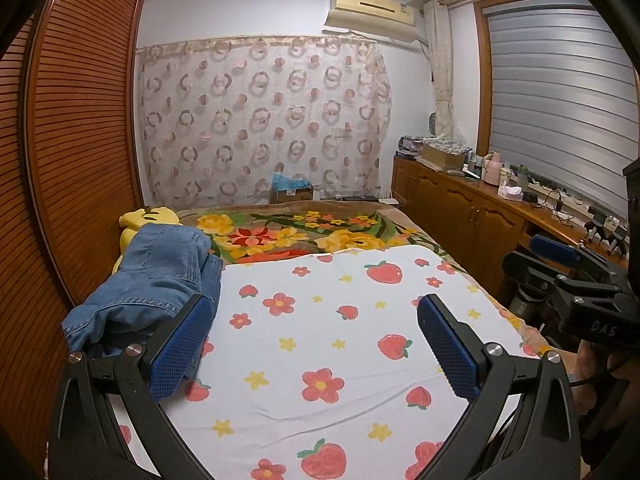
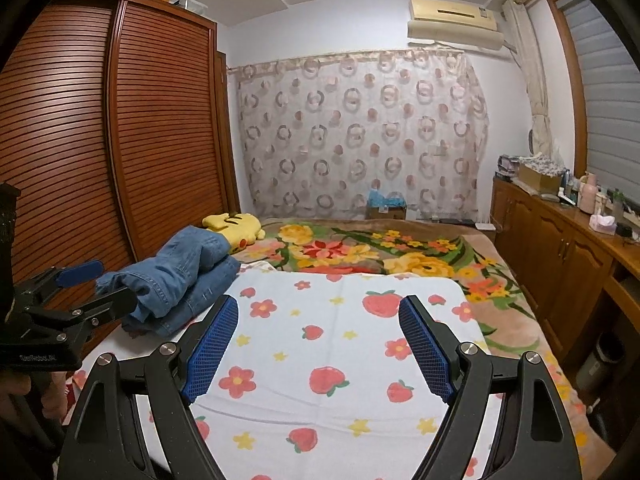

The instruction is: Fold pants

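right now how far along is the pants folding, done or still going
It looks close to done, or not yet begun on a fresh pair. The jeans sit as a bundled, roughly folded pile at the left edge of the strawberry sheet, beside the yellow plush. Nothing is in hand: left claw and right claw both hang open over bare sheet. What is left may be neatening the loose top layer.

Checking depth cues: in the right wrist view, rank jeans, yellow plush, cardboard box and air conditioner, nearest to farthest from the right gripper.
From the right gripper, open over the strawberry sheet:
1. jeans, left, heaped at the bed's edge
2. yellow plush, left, just behind the jeans
3. cardboard box, centre, at the curtain's foot
4. air conditioner, upper right, high on the wall
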{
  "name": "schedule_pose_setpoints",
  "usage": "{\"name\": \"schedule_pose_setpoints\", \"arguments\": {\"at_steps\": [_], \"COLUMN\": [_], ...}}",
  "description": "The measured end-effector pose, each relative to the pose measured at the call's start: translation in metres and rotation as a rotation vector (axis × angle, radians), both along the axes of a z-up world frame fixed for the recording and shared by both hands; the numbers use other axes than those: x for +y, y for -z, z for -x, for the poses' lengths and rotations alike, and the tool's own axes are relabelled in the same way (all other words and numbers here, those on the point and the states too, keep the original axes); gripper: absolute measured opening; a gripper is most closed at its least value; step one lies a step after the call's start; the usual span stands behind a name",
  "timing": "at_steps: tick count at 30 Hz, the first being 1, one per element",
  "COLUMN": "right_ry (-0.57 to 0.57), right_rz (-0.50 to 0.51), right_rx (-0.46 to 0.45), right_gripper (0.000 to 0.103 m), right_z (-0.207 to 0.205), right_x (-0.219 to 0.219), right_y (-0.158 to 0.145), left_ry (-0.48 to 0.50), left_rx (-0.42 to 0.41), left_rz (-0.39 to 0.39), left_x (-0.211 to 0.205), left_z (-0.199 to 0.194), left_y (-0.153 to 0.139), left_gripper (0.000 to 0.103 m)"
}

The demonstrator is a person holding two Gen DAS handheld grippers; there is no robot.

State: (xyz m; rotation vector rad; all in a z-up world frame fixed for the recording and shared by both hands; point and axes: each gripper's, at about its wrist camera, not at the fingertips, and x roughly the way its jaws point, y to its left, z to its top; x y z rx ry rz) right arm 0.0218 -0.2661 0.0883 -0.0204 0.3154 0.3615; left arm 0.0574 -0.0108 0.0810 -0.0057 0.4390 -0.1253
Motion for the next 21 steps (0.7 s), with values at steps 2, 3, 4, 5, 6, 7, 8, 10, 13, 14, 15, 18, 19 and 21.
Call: {"name": "schedule_pose_setpoints", "arguments": {"at_steps": [2, 3, 4, 5, 6, 7, 8, 10, 13, 14, 15, 18, 19, 21], "right_ry": [0.0, 0.001, 0.002, 0.003, 0.002, 0.001, 0.002, 0.001, 0.002, 0.003, 0.003, 0.003, 0.003, 0.001], "right_rz": [0.001, 0.002, 0.004, 0.004, 0.004, 0.003, 0.004, 0.005, 0.007, 0.007, 0.006, 0.005, 0.005, 0.003], "right_rx": [0.0, 0.0, 0.0, 0.0, 0.002, 0.003, 0.003, 0.003, 0.002, 0.002, 0.002, 0.002, 0.002, 0.002], "right_gripper": [0.084, 0.084, 0.084, 0.084, 0.084, 0.084, 0.084, 0.084, 0.084, 0.084, 0.084, 0.084, 0.084, 0.084], "right_z": [0.0005, 0.0005, 0.0007, 0.0011, 0.0011, 0.0018, 0.0038, 0.0041, 0.0048, 0.0053, 0.0048, 0.0053, 0.0051, 0.0057], "right_x": [0.0002, 0.0003, 0.0003, 0.0001, 0.0, -0.0001, 0.0004, 0.0007, 0.0017, 0.0033, 0.0027, 0.002, 0.0015, 0.0013], "right_y": [0.0007, 0.0008, 0.0009, 0.0024, 0.003, 0.0035, 0.0059, 0.0057, 0.0059, 0.0062, 0.0052, 0.0055, 0.0045, 0.0055], "left_ry": [-0.005, -0.006, -0.006, -0.007, -0.007, -0.009, -0.007, -0.007, -0.01, -0.011, -0.011, -0.014, -0.014, -0.012], "left_rx": [-0.005, -0.006, -0.006, -0.006, -0.005, -0.006, -0.006, -0.006, -0.005, -0.005, -0.005, -0.006, -0.005, -0.004], "left_rz": [-0.004, -0.004, -0.002, -0.002, -0.003, -0.003, -0.003, -0.002, 0.0, 0.001, 0.0, 0.0, 0.0, 0.003], "left_x": [-0.0002, -0.0002, 0.0, 0.0, 0.0001, 0.0, 0.0004, 0.0008, 0.0007, 0.0004, 0.001, 0.0009, 0.0012, 0.0017], "left_z": [-0.0003, 0.0001, 0.0006, 0.0004, 0.0006, 0.0006, 0.0006, 0.0005, 0.0012, 0.0013, 0.0013, 0.0019, 0.002, 0.0019], "left_y": [-0.0004, -0.0002, -0.0001, 0.0, 0.0002, 0.0001, 0.0002, 0.0004, 0.0, -0.0004, -0.0001, 0.0002, 0.0003, 0.0002], "left_gripper": [0.103, 0.103, 0.103, 0.103, 0.103, 0.103, 0.103, 0.103, 0.103, 0.103, 0.103, 0.103, 0.103, 0.103]}}
